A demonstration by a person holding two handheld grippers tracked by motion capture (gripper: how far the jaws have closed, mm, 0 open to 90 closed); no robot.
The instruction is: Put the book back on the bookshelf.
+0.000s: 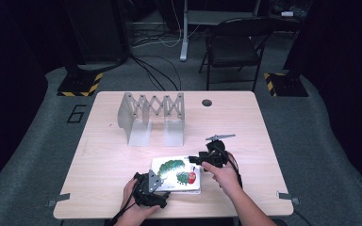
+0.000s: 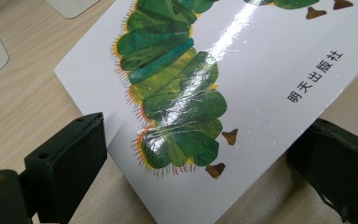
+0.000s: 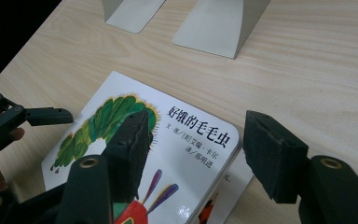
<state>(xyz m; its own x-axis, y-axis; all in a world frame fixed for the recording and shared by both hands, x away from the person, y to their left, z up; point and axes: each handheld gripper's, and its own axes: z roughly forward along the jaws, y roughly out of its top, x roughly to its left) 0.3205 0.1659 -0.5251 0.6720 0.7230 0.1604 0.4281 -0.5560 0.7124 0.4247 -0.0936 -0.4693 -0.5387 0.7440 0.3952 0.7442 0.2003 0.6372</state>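
Jaws apart on both grippers — left gripper [image 1: 162, 200] straddles the near corner of the book [image 1: 176, 173], right gripper [image 3: 193, 154] straddles its far corner — nothing clamped, book flat on table [image 1: 122, 160], bookend rack [image 1: 152, 117] beyond, lift and shelving still pending.

White book, green caterpillar, pale wood table

The book [image 1: 176, 175] has a glossy white cover with a caterpillar in mottled light and dark green segments fringed yellow-orange, small brown feet, a red head toward 5 o'clock with purple feelers, and black characters printed on the white. The table [image 1: 113, 160] is pale beige wood with fine grain and a dark round spot at 12 o'clock. The rack [image 1: 152, 117] is plain light grey. Both claws, left claw [image 1: 156, 200] and right claw [image 1: 193, 160], are matt black. The floor [image 1: 33, 155] is grey-green, with yellow-and-black striped patches at 10 and 2 o'clock.
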